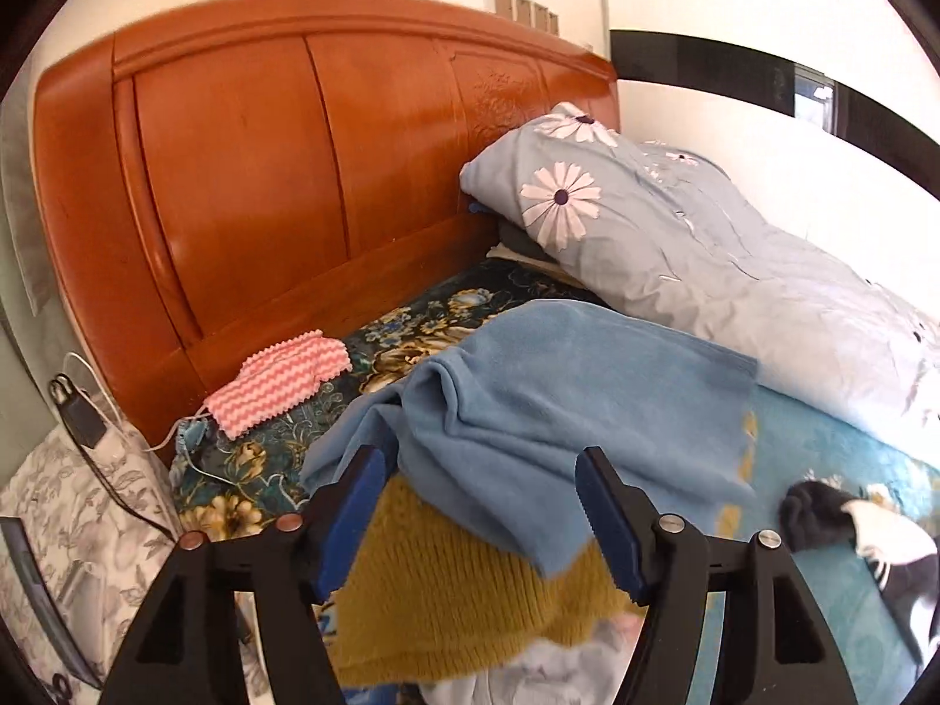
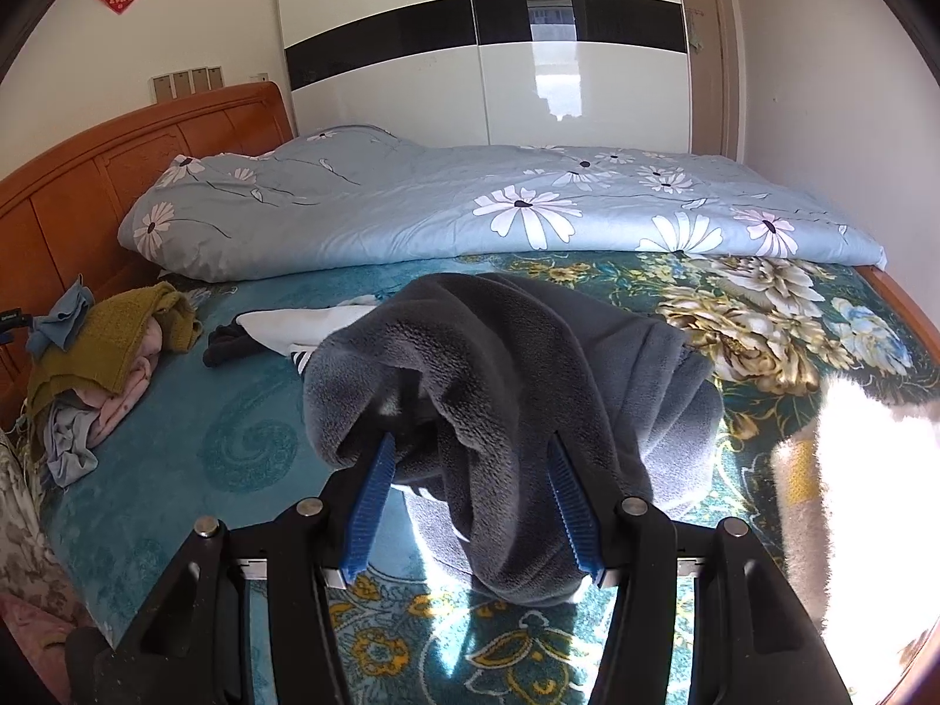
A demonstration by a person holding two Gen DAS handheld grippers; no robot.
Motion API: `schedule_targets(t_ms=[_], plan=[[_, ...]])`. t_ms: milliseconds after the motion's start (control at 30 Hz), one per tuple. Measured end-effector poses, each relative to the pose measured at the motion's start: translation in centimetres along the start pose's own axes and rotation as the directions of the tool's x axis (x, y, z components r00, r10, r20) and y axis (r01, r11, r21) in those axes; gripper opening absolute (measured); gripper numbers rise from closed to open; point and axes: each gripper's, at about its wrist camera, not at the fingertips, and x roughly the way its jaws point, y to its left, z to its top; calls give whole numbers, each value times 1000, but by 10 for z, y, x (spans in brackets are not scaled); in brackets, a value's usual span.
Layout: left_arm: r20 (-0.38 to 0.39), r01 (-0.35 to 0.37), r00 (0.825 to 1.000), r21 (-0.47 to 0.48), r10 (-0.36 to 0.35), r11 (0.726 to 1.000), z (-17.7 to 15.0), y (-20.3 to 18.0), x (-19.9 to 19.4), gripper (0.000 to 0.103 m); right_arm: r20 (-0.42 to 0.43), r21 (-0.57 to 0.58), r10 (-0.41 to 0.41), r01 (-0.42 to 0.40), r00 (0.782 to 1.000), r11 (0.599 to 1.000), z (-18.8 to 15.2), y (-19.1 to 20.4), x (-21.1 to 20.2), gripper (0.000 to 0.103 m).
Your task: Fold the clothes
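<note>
Both claws spread | left claw (image 1: 479,505) over blue cloth (image 1: 529,405) | right claw (image 2: 473,499) straddles grey fleece (image 2: 529,364)

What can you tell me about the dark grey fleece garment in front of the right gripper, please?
The dark grey fleece garment looks thick, plush and matte. It is bunched in a rumpled heap rather than spread flat, with a deep fold opening toward the camera. It rests on the teal floral bedspread, partly over a black and white garment. The right gripper is open, its blue fingers on either side of the near fold; whether they touch it is unclear.
</note>
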Motion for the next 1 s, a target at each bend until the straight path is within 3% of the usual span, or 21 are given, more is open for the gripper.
schedule_targets(t_ms=[100,200,267,367,500,567,700,767,800,900,1000], plan=[[17,122,992,43,-123,992,-29,-29,-25,83,-3,6,-18,18,1000,1000,-8,-12,-5,56],[8,275,961,90,-277,957,-63,-75,-44,87,-24,35,-20,21,999,999,-14,-26,-3,56],[-35,376,926,159,-376,913,-93,-120,-48,87,-16,62,8,-7,1000,998,-18,-31,-2,56],[-122,475,880,243,-459,846,-141,-195,-49,87,8,61,48,-48,999,997,-17,-29,-4,56],[-205,600,800,243,-564,763,-193,-263,-60,87,30,5,75,-75,997,997,-6,-19,0,56],[-204,631,776,234,-597,739,-211,-283,-71,87,36,-19,78,-77,996,997,1,-16,5,56],[-220,638,770,257,-599,725,-228,-297,-83,87,57,-8,137,-137,989,991,14,-19,14,53],[-244,644,765,269,-596,716,-231,-299,-85,87,73,6,157,-158,985,987,20,-26,14,19],[-249,642,767,274,-592,716,-232,-299,-86,87,81,13,167,-168,983,986,24,-29,14,15],[-211,609,793,269,-571,746,-229,-294,-89,87,105,23,140,-143,985,989,35,-48,8,14],[-174,606,795,218,-581,765,-223,-287,-88,87,171,66,13,-25,985,998,50,-89,-11,14]])
